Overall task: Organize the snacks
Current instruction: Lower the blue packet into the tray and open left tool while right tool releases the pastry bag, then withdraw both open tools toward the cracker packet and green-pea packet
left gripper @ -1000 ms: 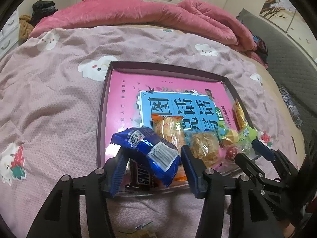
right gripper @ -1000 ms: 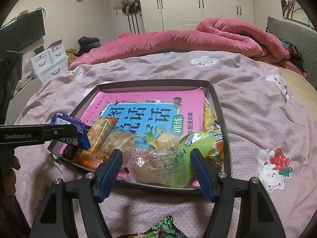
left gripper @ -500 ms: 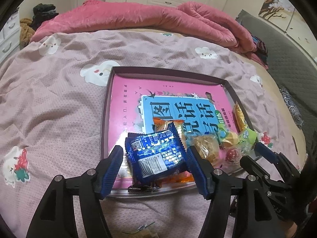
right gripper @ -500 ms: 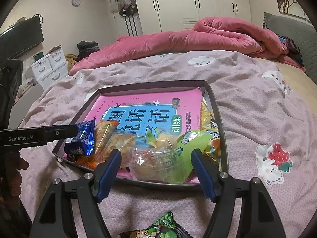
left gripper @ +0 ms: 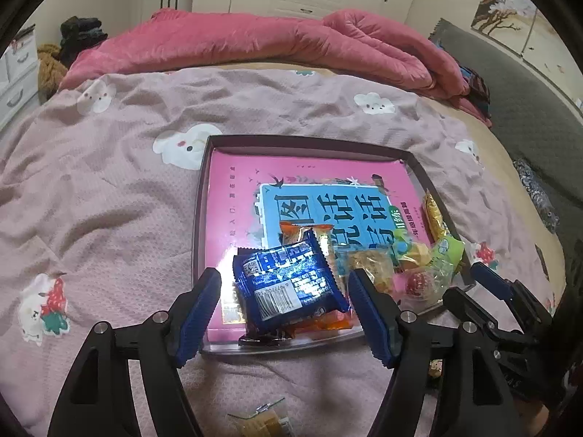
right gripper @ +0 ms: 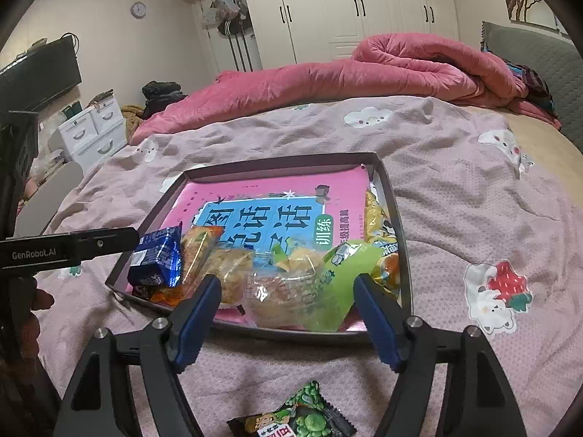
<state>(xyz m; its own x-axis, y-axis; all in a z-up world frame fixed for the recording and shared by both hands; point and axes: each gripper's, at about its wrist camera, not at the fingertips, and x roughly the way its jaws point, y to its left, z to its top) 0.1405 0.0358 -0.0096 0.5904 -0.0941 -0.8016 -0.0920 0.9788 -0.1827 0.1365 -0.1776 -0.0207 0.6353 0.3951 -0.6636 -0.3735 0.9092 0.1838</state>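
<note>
A dark tray (left gripper: 199, 215) on the bed holds a pink book and several snack packets along its near edge. A blue packet (left gripper: 288, 286) lies on the pile at the tray's near left corner; it also shows in the right wrist view (right gripper: 156, 258). My left gripper (left gripper: 286, 309) is open, its fingers on either side of the blue packet without touching it. My right gripper (right gripper: 288, 313) is open and empty in front of the tray (right gripper: 395, 204), near a clear and green packet (right gripper: 309, 284). A green pea packet (right gripper: 295, 418) lies on the bed below the right gripper.
A pink quilt (left gripper: 255, 43) is piled at the far side of the bed. A small packet (left gripper: 262, 418) lies on the sheet below the left gripper. White drawers (right gripper: 91, 131) and a television (right gripper: 40, 73) stand at the left.
The left gripper opened and let go of the blue packet, which dropped flat onto the snack pile in the tray. The left gripper pulled back slightly. The right gripper barely moved.
</note>
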